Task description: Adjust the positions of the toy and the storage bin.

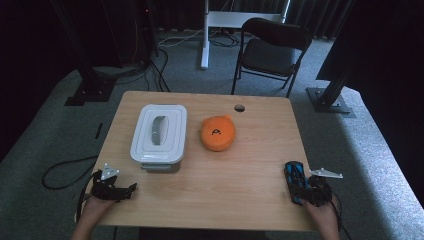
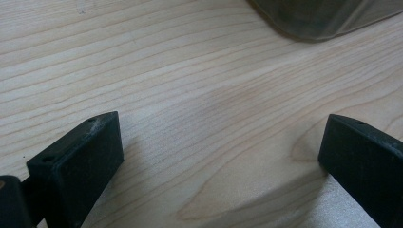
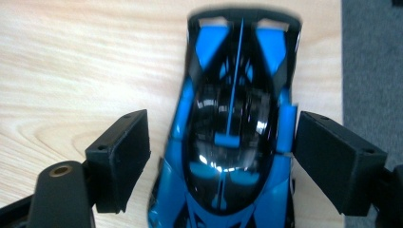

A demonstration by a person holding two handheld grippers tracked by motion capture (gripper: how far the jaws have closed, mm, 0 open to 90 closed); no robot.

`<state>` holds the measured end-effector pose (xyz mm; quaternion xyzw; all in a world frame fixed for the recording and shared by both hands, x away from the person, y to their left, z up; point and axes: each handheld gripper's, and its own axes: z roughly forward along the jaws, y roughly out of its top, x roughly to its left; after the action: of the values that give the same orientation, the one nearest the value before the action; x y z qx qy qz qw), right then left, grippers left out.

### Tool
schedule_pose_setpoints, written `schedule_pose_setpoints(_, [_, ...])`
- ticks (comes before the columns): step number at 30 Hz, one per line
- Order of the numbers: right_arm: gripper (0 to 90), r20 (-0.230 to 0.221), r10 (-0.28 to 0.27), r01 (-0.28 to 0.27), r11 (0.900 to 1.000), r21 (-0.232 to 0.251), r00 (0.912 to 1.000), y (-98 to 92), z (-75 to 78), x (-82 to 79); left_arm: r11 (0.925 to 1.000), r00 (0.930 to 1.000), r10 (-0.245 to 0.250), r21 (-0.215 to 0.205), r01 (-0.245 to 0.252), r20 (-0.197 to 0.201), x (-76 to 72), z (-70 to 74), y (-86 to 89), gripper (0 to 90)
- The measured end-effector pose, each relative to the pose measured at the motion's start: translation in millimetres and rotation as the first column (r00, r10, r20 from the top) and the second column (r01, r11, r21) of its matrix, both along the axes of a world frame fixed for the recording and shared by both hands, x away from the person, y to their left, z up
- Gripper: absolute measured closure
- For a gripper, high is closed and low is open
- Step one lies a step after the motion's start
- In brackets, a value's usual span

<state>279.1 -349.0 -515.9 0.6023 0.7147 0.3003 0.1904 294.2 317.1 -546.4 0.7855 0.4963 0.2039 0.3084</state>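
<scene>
The wooden table (image 1: 210,170) carries a white lidded box (image 1: 159,135) and an orange round toy (image 1: 218,133) near its middle. At the table's near right corner lies the blue toy car (image 3: 233,142), lengthwise between the jaws of my right gripper (image 3: 221,156). They stand wide: the left pad is clear of the car, the right just beside it. My left gripper (image 2: 218,156) rests wide open over bare wood at the near left edge.

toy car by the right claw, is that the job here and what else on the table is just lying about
In the job:
- blue toy car, between the open jaws of the right claw, one pad close against its side

Lying about:
- white lidded box
- orange plush toy
- left claw, open over bare table
</scene>
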Motion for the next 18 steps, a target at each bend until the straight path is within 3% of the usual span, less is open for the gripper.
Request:
schedule_pose_setpoints(3, [19.0,0.036,0.004,-0.004,1.000,0.007,0.9993,1.3,9.8,2.0,1.0000,1.0000,0.000,0.000,0.000,0.000,0.0,0.0,0.0,1.4])
schedule_pose_setpoints(8, [17.9,0.056,0.011,-0.012,1.000,0.011,0.9983,4.2,15.5,5.7,1.0000,1.0000,0.000,0.000,0.000,0.000,0.0,0.0,0.0,1.4])
schedule_pose_setpoints(12, [14.4,0.087,0.029,-0.033,0.999,0.038,0.9958,10.3,25.4,15.9,1.0000,1.0000,0.000,0.000,0.000,0.000,0.0,0.0,0.0,1.4])
schedule_pose_setpoints(18, [14.2,0.120,0.062,-0.067,0.997,0.037,0.9909,26.1,36.6,31.4,1.0000,1.0000,0.000,0.000,0.000,-0.001,0.0,0.1,0.0,1.4])
